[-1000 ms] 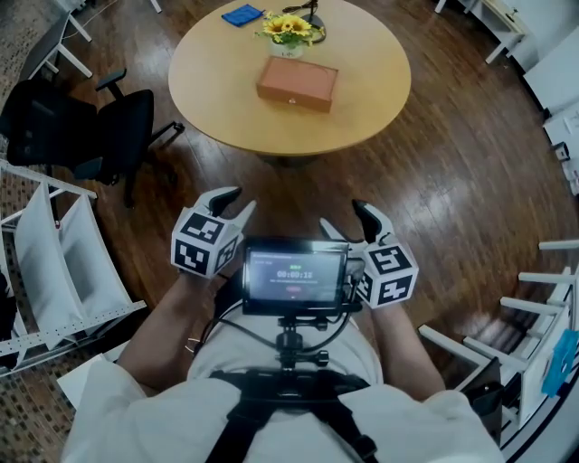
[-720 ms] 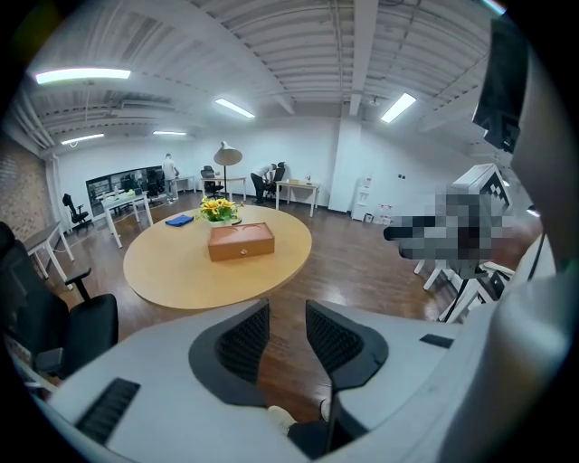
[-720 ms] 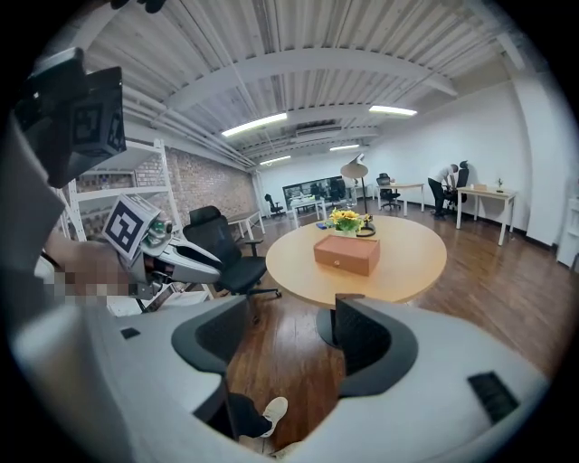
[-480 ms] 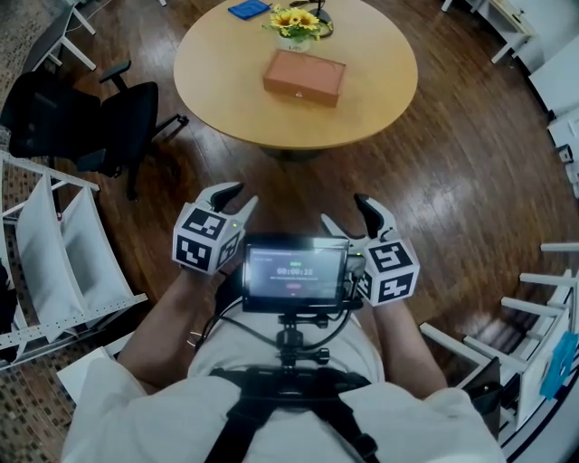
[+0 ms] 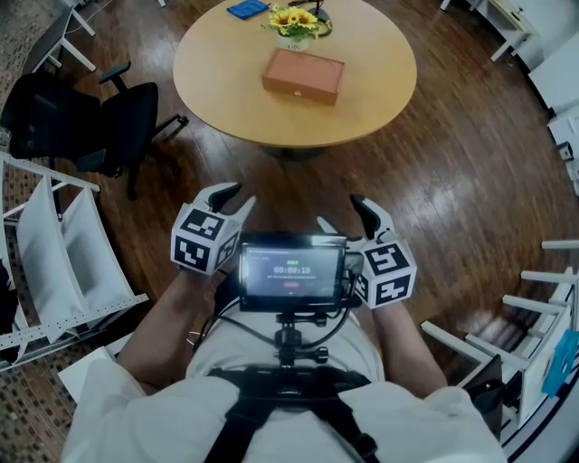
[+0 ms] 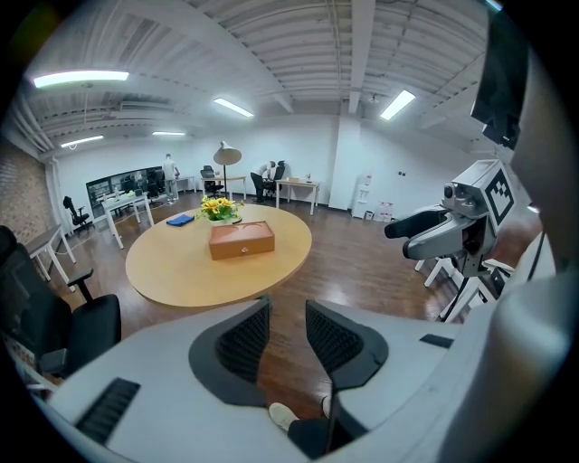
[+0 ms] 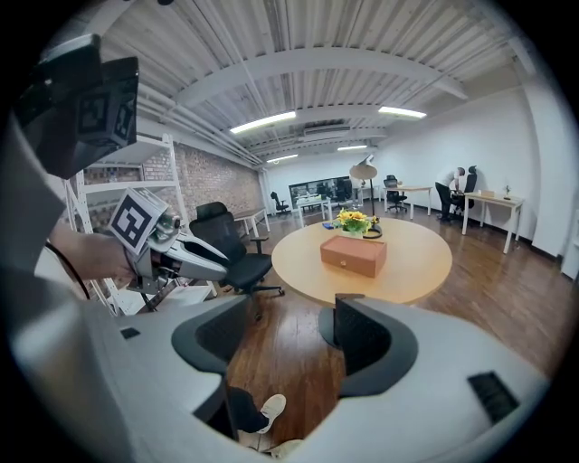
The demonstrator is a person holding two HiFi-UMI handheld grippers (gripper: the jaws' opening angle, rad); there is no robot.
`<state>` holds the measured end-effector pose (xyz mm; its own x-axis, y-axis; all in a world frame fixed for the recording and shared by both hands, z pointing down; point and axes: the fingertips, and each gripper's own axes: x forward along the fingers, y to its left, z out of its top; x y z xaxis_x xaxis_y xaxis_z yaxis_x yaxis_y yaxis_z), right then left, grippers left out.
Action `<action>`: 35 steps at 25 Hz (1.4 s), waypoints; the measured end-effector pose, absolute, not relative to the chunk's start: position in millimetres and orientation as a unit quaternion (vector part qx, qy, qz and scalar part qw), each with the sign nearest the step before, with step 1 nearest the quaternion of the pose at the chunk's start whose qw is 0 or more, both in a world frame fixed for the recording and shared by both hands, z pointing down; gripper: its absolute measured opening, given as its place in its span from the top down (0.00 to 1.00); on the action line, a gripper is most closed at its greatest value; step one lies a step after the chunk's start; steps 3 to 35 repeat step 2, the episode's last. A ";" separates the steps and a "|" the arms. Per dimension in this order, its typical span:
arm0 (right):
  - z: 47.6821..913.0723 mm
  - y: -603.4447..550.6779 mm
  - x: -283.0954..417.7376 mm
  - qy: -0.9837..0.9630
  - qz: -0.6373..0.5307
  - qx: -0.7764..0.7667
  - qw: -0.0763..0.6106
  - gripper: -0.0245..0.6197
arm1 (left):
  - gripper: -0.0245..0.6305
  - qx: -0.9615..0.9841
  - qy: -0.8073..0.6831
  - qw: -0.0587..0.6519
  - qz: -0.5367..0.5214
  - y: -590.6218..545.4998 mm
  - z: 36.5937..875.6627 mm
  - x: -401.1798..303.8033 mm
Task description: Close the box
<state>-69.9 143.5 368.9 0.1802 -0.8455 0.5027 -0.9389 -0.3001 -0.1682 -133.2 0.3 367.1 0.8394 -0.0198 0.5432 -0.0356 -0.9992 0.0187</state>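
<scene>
I held both tools low in front of my body, either side of the small screen [image 5: 291,274] on my chest rig, well short of the table [image 5: 235,99]; the left gripper [image 5: 240,199] pointed forward and somewhat downward, and its jaws stood partly apart with a narrow gap between the ribbed pads; nothing lay in that gap, only the dark wooden floor [image 5: 434,181] and the toe of my shoe [image 6: 280,416] showed through it. The right gripper [image 5: 339,212] sat at the same height on the other side of the screen; its jaws stood wider apart than the left ones, and they gripped nothing either.

The box [image 5: 303,76], brown, with a small clasp on its front face, rested on the round wooden table ahead of me, toward the far side of the top; its lid lay flat and level on the body, so it looked shut; neither tool was near it. Just behind the box stood a pot of yellow flowers [image 5: 292,25], and a blue item [image 5: 247,9] lay by the far edge, left of the flowers. A black office chair [image 5: 90,127] stood left of the table, and a white rack [image 5: 54,262] stood beside my left arm.
</scene>
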 end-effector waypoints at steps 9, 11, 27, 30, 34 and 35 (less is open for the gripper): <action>367.0 142.7 -72.7 -0.588 0.259 0.761 0.093 0.47 | 0.77 0.959 -0.015 0.014 0.284 -0.2 366.5 -133.4; 367.0 142.7 -72.7 -0.588 0.259 0.761 0.093 0.47 | 0.77 0.959 -0.015 0.014 0.284 -0.2 366.5 -133.4; 367.0 142.7 -72.7 -0.588 0.259 0.761 0.093 0.47 | 0.77 0.959 -0.015 0.014 0.284 -0.2 366.5 -133.4; 367.0 142.7 -72.7 -0.588 0.259 0.761 0.093 0.47 | 0.77 0.959 -0.015 0.014 0.284 -0.2 366.5 -133.4; 367.0 142.7 -72.7 -0.588 0.259 0.761 0.093 0.47 | 0.77 0.959 -0.015 0.014 0.284 -0.2 366.5 -133.4; 367.0 142.7 -72.7 -0.588 0.259 0.761 0.093 0.47 | 0.77 0.959 -0.015 0.014 0.284 -0.2 366.5 -133.4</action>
